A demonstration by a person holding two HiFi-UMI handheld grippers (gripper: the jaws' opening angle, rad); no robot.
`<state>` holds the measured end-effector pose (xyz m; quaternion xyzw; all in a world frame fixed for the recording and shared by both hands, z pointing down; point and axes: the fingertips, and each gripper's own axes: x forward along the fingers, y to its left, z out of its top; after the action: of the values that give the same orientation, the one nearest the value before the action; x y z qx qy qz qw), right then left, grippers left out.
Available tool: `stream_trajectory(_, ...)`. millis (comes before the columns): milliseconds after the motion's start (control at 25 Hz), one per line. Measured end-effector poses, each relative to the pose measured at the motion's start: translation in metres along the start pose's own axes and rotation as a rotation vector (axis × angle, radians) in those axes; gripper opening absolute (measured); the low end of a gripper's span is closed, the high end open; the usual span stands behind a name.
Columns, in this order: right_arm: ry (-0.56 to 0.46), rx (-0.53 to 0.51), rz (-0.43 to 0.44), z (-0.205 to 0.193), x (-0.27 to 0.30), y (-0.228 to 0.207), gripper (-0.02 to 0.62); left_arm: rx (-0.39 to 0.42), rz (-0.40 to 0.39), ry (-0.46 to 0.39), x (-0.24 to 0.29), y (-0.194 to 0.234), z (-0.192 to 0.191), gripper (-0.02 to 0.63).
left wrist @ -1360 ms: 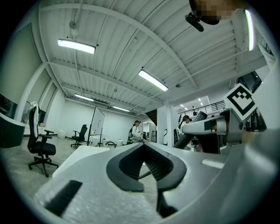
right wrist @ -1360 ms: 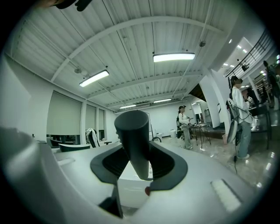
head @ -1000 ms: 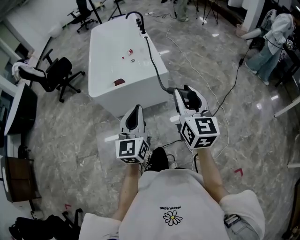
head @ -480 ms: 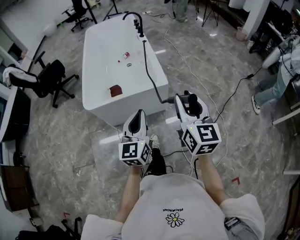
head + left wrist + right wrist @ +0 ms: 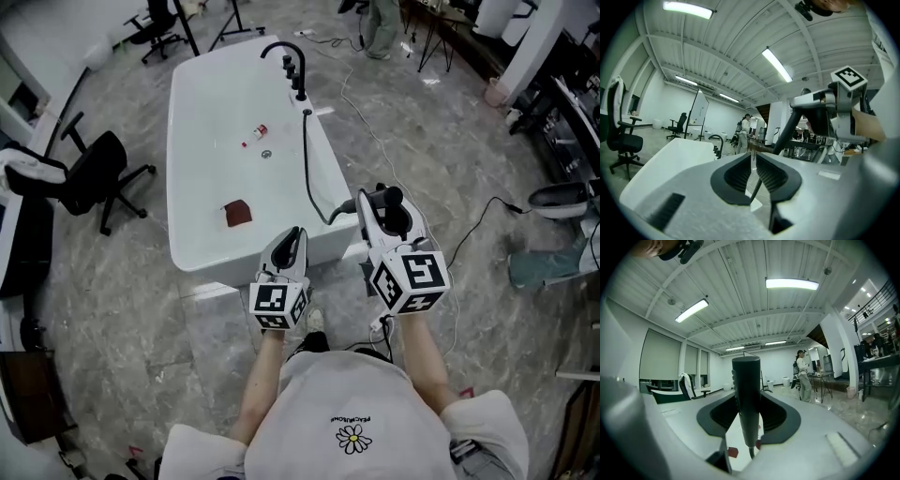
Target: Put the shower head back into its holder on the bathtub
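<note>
Holding shower head (image 5: 746, 380) in right gripper (image 5: 377, 208), beside the near right corner of the bathtub (image 5: 202, 122), not in its holder.
Clamped on the black handle, upright between the pads, both jaws pressed on its sides. Trailing a black hose (image 5: 309, 169) from the handle's bottom along the tub's right rim, up to a spot just short of the black faucet (image 5: 286, 56) at the far end. Left gripper (image 5: 289, 242) over the tub's near end wall, jaws just been opening, now a narrow slit apart, nothing between the pads; only the hose seen through the gap, beyond them. Inside the tub: a dark red piece (image 5: 238, 212) near this end, a small bottle (image 5: 255, 133) further up.
</note>
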<state>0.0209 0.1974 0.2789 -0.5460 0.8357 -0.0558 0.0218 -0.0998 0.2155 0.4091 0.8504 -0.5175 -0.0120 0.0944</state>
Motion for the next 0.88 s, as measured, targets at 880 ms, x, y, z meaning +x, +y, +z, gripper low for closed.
stream_trajectory(880,-0.037,0.051,0.186,0.064,0.236,-0.103,0.138,-0.003,-0.004,0.218,0.266,0.066,-0.067,0.132)
